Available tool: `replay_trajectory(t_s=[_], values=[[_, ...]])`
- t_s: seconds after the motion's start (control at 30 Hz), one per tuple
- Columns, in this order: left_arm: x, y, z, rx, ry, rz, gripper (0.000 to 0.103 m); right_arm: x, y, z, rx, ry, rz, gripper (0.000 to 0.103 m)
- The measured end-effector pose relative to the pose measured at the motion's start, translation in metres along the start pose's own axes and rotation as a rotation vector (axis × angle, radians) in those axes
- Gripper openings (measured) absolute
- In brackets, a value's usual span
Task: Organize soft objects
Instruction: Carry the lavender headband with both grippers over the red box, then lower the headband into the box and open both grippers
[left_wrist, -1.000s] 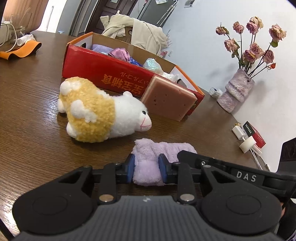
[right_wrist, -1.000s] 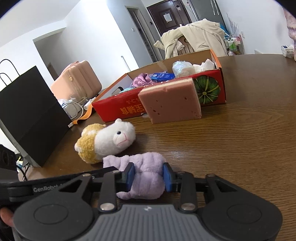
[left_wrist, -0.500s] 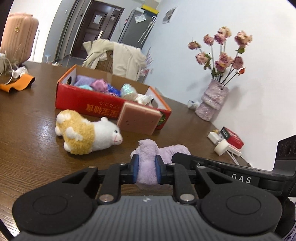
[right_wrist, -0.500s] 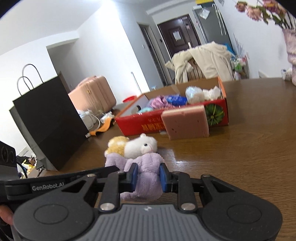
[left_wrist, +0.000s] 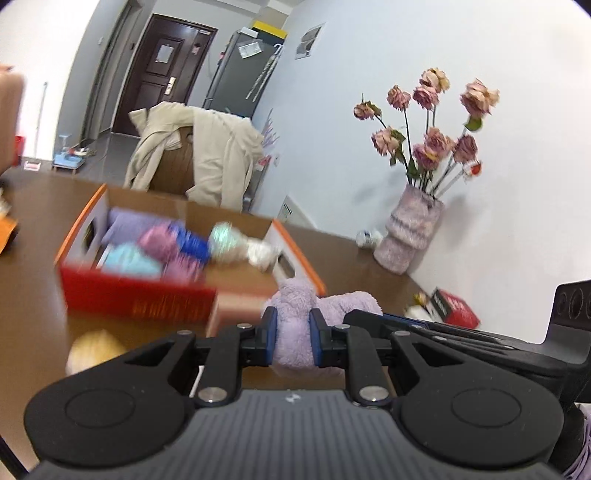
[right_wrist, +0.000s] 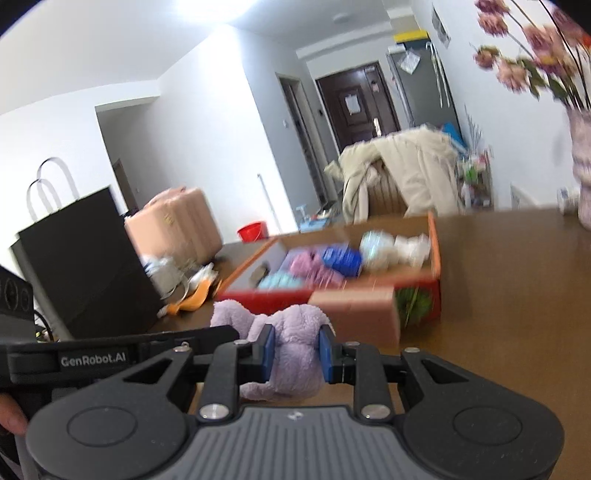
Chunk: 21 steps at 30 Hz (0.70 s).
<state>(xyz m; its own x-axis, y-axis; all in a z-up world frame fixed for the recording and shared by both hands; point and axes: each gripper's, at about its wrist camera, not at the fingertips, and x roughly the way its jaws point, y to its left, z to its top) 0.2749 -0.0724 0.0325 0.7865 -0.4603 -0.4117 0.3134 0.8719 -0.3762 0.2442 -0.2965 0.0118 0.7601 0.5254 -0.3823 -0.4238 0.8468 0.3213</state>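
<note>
Lilac plush is the job right now: the purple soft toy (left_wrist: 293, 332) hangs between both claws, clear of the brown table (right_wrist: 509, 280) and just short of the red cardboard box (left_wrist: 136, 295). The left claw (left_wrist: 293, 341) is clenched on one end of it, blue pads sunk into the fur, and the right claw (right_wrist: 293, 350) is clenched on the other end the same way; both sets of jaws have just been closing, with the toy between them.

The step in hand looks like carrying it over the box wall and dropping it in. To do that well, both hands should travel together so the limp middle is not stretched or twisted, and the toy should pass above the pink sponge block (right_wrist: 356, 312) leaning on the box front. Inside, other soft things already fill the far end, so the bare cardboard near the front looks the better spot. Let go with both claws at once, low over the floor of the box, so the toy does not flop over the rim
</note>
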Motion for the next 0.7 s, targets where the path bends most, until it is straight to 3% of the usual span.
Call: replay_trajectory(t_s=[0.17, 0.4, 0.57, 0.63, 0.7], values=[[0.094, 0.026, 0.06, -0.035, 0.092, 0.011, 0.019, 0.061, -0.037, 0.063, -0.017, 0.008, -0.022, 0.024], [0.218, 0.074, 0.084, -0.17, 0.248, 0.099, 0.019, 0.187, -0.096, 0.108, -0.022, 0.168, -0.132, 0.024], [0.243, 0.077, 0.076, -0.055, 0.274, 0.133, 0.021, 0.244, -0.109, 0.106, -0.095, 0.245, -0.243, 0.027], [0.243, 0.078, 0.073, -0.03, 0.273, 0.146, 0.021, 0.253, -0.114, 0.101, -0.102, 0.261, -0.253, 0.022], [0.242, 0.079, 0.073, -0.024, 0.267, 0.15, 0.021, 0.256, -0.11, 0.099, -0.122, 0.266, -0.268, 0.025]])
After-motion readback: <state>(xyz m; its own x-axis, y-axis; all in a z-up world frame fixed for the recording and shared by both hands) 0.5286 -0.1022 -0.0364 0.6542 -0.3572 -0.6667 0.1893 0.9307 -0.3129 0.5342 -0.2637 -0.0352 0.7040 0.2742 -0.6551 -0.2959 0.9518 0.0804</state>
